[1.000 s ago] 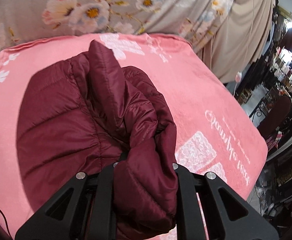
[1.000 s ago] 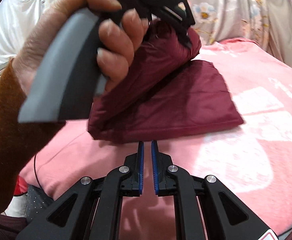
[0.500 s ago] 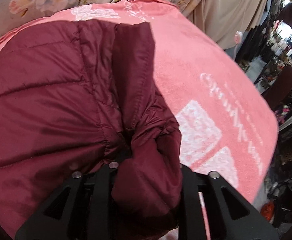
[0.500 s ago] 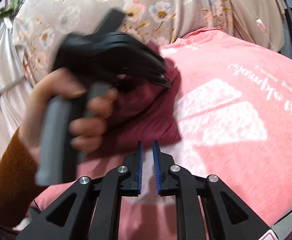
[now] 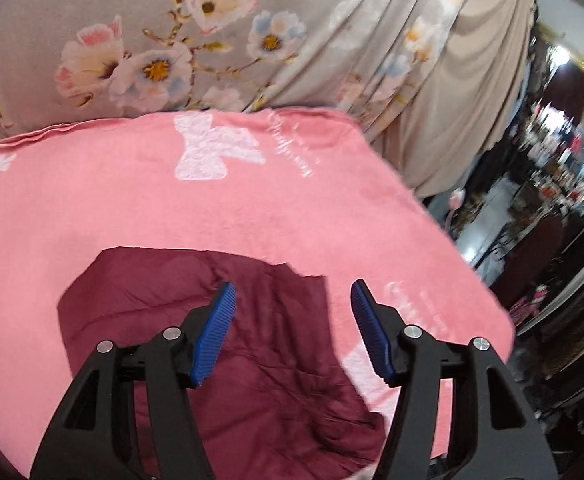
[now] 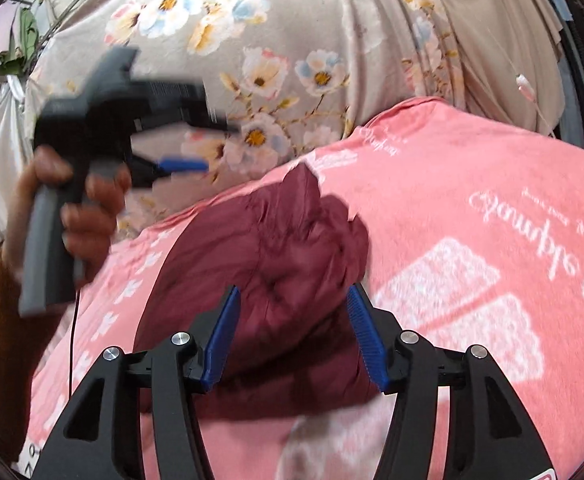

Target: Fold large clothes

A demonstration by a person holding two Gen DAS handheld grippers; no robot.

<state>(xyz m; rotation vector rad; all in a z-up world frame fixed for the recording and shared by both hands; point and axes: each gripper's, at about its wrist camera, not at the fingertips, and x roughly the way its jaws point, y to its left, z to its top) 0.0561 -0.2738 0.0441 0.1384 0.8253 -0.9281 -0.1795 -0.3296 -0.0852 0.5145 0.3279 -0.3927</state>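
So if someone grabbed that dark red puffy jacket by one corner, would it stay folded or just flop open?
The jacket would probably flop: its quilted fabric bunches in soft creases and slumps on the pink blanket. It looks light for its bulk, being puffy. The smooth shell might slip from a loose grip, though I can't be sure.

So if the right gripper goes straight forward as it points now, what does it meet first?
Most likely the bunched maroon jacket, which lies directly ahead of the right gripper between its open jaws; depth is hard to judge.
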